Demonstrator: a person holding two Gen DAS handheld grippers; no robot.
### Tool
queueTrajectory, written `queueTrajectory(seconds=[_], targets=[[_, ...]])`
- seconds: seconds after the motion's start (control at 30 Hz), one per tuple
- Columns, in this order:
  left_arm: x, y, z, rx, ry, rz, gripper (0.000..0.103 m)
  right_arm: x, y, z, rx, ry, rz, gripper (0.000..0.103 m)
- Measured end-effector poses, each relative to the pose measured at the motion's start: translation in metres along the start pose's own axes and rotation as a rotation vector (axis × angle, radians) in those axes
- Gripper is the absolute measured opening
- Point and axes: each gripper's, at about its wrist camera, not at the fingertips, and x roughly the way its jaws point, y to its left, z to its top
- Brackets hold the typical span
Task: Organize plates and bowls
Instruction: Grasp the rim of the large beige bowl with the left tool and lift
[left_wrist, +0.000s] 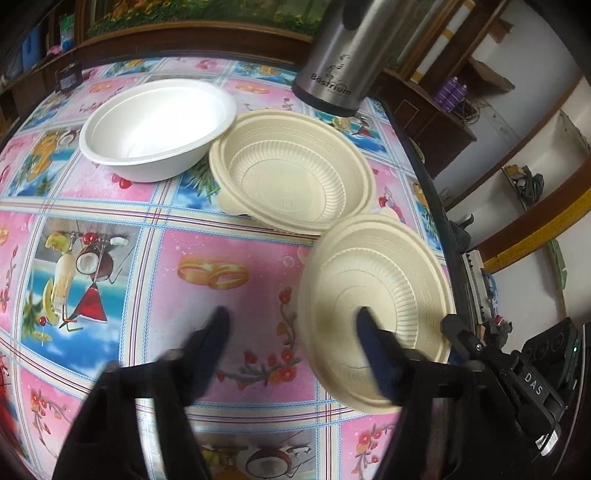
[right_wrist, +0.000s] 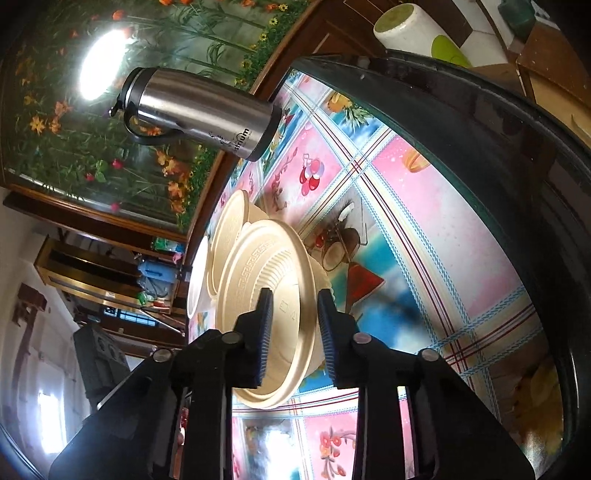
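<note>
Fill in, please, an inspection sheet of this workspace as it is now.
Surface: round table under a pink patterned cloth.
Job's things: white bowl and far beige bowl side by side; near beige bowl tilted.
Clutter: steel flask at the far edge.
Claws: right claw shut on near beige bowl's wall; left claw open, straddling its rim.
Cables: nothing seen.
Surroundings: flower painting behind the table.
</note>
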Motion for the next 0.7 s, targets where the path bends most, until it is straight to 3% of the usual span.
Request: queueTrajectory(seconds=[0.07,0.17,0.7], targets=[[0.001,-0.002,-0.001,0.006,0.000,-0.008,0.027,0.001,0.001,0.000,-0.010,0.000,-0.005,0.022],[0.001,-0.005,-0.003,0.022,-0.004,-0.007,0.014,0.003,0.004,-0.002,-0.027,0.002,-0.008,0.022],[-0.012,0.018,-0.014,-0.002,-0.020,-0.025,0.011,0.008,0.021,-0.013,-0.140,0.002,-0.020,0.016]])
